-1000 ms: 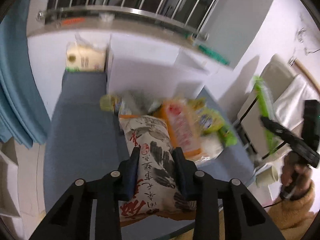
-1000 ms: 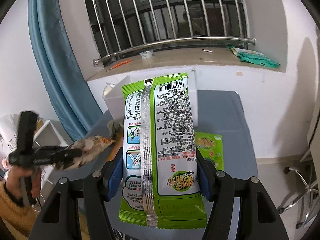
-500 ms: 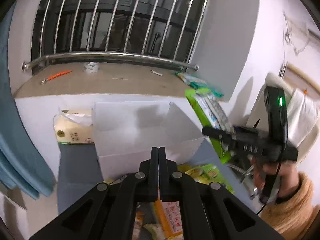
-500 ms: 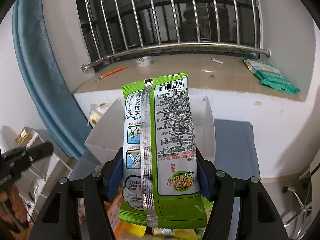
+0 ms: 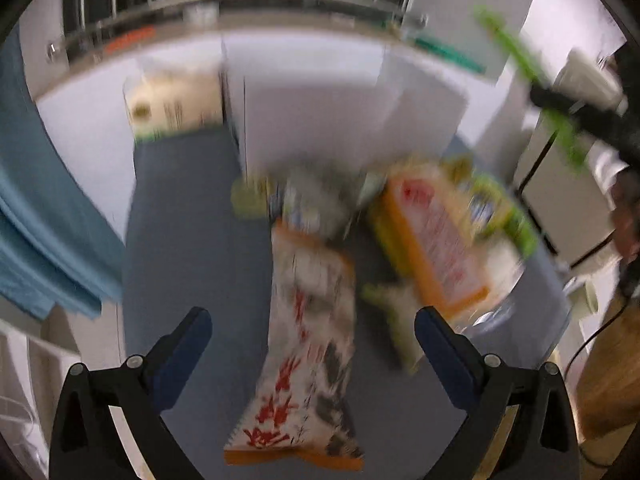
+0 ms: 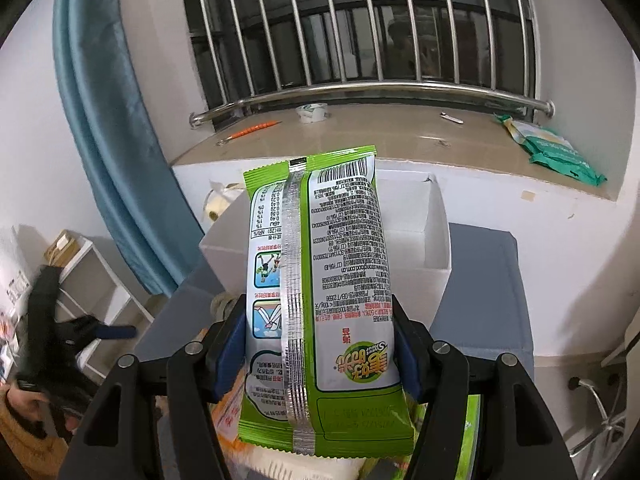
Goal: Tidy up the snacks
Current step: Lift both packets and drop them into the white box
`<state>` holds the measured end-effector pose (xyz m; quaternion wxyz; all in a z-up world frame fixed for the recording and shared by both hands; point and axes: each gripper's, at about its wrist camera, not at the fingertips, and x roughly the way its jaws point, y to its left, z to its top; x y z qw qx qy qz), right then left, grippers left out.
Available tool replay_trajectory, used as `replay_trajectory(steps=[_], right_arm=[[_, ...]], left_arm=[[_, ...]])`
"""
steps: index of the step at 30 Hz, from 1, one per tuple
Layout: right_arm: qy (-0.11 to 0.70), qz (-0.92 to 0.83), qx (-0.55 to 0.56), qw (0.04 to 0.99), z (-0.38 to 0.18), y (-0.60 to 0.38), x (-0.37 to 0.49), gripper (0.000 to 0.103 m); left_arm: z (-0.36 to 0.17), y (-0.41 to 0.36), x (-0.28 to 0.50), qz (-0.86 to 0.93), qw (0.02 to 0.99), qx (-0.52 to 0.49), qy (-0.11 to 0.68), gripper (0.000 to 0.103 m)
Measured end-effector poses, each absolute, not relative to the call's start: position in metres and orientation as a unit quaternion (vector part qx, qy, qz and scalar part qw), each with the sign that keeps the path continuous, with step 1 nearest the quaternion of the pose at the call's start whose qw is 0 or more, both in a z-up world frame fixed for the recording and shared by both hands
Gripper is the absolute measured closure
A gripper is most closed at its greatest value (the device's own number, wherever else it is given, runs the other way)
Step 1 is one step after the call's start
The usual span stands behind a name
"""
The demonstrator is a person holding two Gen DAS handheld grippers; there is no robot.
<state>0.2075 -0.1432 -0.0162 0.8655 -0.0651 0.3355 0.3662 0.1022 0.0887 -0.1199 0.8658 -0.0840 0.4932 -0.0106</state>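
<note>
My right gripper (image 6: 320, 338) is shut on a green snack packet (image 6: 320, 288), held upright in front of the open white box (image 6: 434, 236). My left gripper (image 5: 312, 332) is open wide and empty, above a white and orange snack bag (image 5: 308, 332) that lies on the blue table (image 5: 188, 240). The left wrist view is blurred by motion. An orange packet (image 5: 432, 240) and green packets (image 5: 500, 216) lie in a pile to the right of the bag. The white box (image 5: 312, 112) stands behind the pile. The right gripper with its green packet (image 5: 532, 76) shows at the upper right there.
A tissue pack (image 5: 172, 108) stands left of the box. A blue curtain (image 6: 112, 128) hangs at the left. A window sill (image 6: 360, 128) with a green pack (image 6: 552, 152) runs behind the table. White shelves (image 6: 96, 276) stand at the lower left.
My left gripper went from shut on the white and orange bag, to shut and empty, to wide open above the bag on the table. The right gripper kept the green packet and rose toward the box.
</note>
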Motion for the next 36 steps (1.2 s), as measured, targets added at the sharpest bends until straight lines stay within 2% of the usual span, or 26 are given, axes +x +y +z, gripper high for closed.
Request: replay_trajectory(steps=[4, 5, 6, 7, 8, 12, 17, 21, 24, 28, 31, 33, 35, 36], right_arm=[[0.336, 0.367, -0.075, 0.864, -0.020, -0.149, 0.196, 0.035], [0.337, 0.367, -0.074, 0.864, -0.021, -0.150, 0.195, 0.035], [0.339, 0.366, -0.073, 0.863, -0.023, -0.151, 0.194, 0.035], [0.342, 0.366, -0.073, 0.863, -0.024, -0.151, 0.194, 0.035], [0.345, 0.364, -0.073, 0.862, -0.027, -0.152, 0.194, 0.035], [0.351, 0.364, -0.070, 0.860, -0.031, -0.155, 0.193, 0.035], [0.345, 0.363, -0.062, 0.863, -0.030, -0.154, 0.198, 0.035], [0.341, 0.357, -0.047, 0.868, -0.021, -0.141, 0.225, 0.035], [0.358, 0.342, -0.023, 0.868, -0.015, -0.130, 0.265, 0.035], [0.381, 0.318, -0.036, 0.867, -0.014, -0.105, 0.319, 0.035], [0.391, 0.311, -0.045, 0.865, -0.017, -0.092, 0.348, 0.035], [0.392, 0.306, -0.048, 0.866, -0.019, -0.085, 0.365, 0.032], [0.386, 0.300, -0.043, 0.871, -0.019, -0.084, 0.377, 0.012], [0.386, 0.300, -0.035, 0.872, -0.019, -0.085, 0.381, 0.000]], left_arm=[[-0.146, 0.084, 0.109, -0.009, 0.850, -0.066, 0.522, 0.000], [-0.151, 0.083, 0.111, -0.009, 0.847, -0.064, 0.527, 0.005], [-0.156, 0.082, 0.112, -0.016, 0.845, -0.066, 0.530, 0.019], [-0.161, 0.082, 0.112, -0.023, 0.840, -0.074, 0.536, 0.059], [-0.161, 0.082, 0.111, -0.017, 0.844, -0.070, 0.532, 0.063], [-0.141, 0.078, 0.092, 0.002, 0.862, -0.063, 0.502, 0.065], [-0.075, 0.086, 0.071, -0.005, 0.909, -0.117, 0.401, 0.065], [-0.015, 0.102, 0.107, -0.009, 0.935, -0.169, 0.311, 0.065], [0.005, 0.115, 0.155, -0.007, 0.936, -0.199, 0.291, 0.065], [0.010, 0.124, 0.223, 0.007, 0.928, -0.207, 0.310, 0.065], [-0.006, 0.123, 0.264, 0.014, 0.916, -0.205, 0.344, 0.063], [-0.016, 0.121, 0.281, 0.027, 0.909, -0.192, 0.368, 0.053], [-0.019, 0.122, 0.286, 0.043, 0.902, -0.189, 0.386, 0.001], [-0.020, 0.125, 0.288, 0.047, 0.902, -0.191, 0.383, 0.000]])
